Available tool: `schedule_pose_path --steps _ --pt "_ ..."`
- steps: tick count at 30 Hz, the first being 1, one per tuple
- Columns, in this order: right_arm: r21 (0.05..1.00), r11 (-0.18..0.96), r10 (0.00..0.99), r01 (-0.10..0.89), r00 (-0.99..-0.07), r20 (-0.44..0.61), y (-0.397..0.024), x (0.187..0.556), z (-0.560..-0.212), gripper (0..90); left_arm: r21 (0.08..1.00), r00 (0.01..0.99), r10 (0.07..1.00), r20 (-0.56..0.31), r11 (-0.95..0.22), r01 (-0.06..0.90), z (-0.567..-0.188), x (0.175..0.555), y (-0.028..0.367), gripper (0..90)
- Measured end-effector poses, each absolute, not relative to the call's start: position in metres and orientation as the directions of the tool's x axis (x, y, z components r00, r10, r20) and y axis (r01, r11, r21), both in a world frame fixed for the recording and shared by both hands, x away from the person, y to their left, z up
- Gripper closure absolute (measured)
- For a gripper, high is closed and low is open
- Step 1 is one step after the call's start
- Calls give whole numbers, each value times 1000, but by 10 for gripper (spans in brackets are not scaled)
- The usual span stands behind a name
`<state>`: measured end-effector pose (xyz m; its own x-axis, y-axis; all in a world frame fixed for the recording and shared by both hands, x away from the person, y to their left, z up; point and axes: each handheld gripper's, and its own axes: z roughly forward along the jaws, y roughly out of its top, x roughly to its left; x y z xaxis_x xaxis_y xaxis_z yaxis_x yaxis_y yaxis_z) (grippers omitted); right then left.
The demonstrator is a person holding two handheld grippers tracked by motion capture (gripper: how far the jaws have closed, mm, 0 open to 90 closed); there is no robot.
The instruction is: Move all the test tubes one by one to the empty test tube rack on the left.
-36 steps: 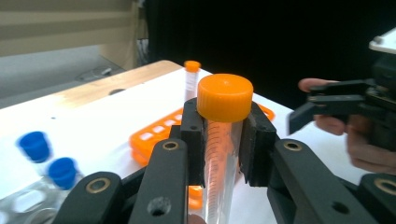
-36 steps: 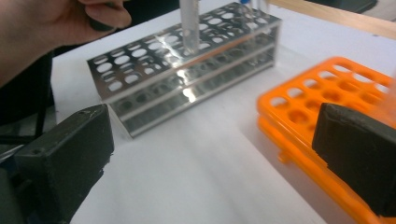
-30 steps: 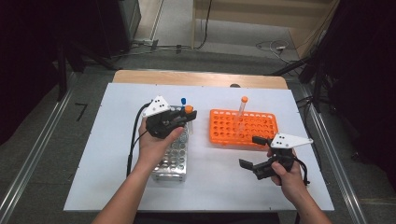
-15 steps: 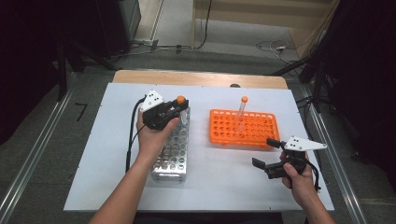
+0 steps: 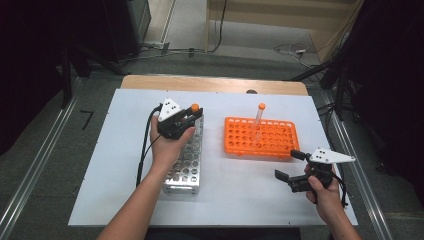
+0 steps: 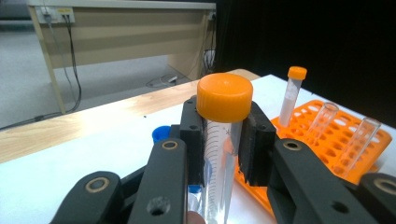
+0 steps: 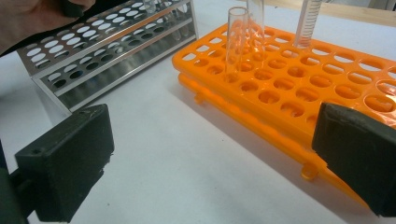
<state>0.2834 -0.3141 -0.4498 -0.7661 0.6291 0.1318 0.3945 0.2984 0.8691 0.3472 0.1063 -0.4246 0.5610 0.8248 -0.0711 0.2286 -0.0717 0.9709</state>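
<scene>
A: Your left tool (image 6: 224, 140) is clamped tight on the orange-capped tube (image 6: 223, 135). Both pads squeeze it just under the cap, and the tube stands upright between them.

B: And from the high view that left tool (image 5: 186, 117) sits right over the far end of the metal rack (image 5: 186, 167), with the tube's orange cap (image 5: 195, 107) poking out above it.

A: Just behind your left tool, low on the counter (image 6: 93, 154), a blue cap (image 6: 161, 134) peeks out. Off to the tool's right is the orange rack (image 6: 341, 140), with another orange-capped tube (image 6: 292, 95) standing in it and two open clear tubes (image 6: 359, 140) nearer you.

B: Now your right tool (image 5: 290, 165): jaws spread wide, nothing between them. It hangs just off the near edge of the orange rack (image 5: 262, 136), toward its right corner.

A: Along your right tool (image 7: 215, 158), bare white counter (image 7: 187, 158) lies between the pads. The orange rack (image 7: 289, 88) runs ahead and to the right of it, passing behind the right pad; whether they touch, I can't tell.

B: Ahead of it and to the left is the metal rack (image 7: 107, 51), with your left hand (image 7: 32, 18) over its far end. An open clear tube (image 7: 236, 42) stands in the orange rack, straight ahead of the right tool.
</scene>
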Motion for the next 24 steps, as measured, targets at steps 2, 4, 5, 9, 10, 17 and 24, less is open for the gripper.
schedule_pose_path --steps 2,4,5,9,10,17,24 --pt "868 301 627 395 -768 131 -313 284 -450 0 970 557 828 -60 -83 229 -426 346 105 745" --pt "868 304 624 392 -770 129 -312 284 -451 0 966 553 832 -53 -97 239 -428 345 105 744" --pt "868 304 623 392 -771 130 -311 285 -450 0 965 552 832 -55 -98 245 -429 345 105 743" --pt "866 310 621 392 -773 127 -310 285 -451 0 955 546 837 -44 -125 269 -430 344 104 742" --pt "866 311 620 391 -775 127 -310 286 -451 0 953 545 838 -41 -131 273 -431 343 104 742" --pt "865 320 612 387 -781 123 -308 288 -452 0 936 511 859 -44 -143 321 -428 340 100 732" --pt "864 326 606 384 -786 120 -306 288 -452 0 920 500 862 -75 -134 369 -429 336 103 728"
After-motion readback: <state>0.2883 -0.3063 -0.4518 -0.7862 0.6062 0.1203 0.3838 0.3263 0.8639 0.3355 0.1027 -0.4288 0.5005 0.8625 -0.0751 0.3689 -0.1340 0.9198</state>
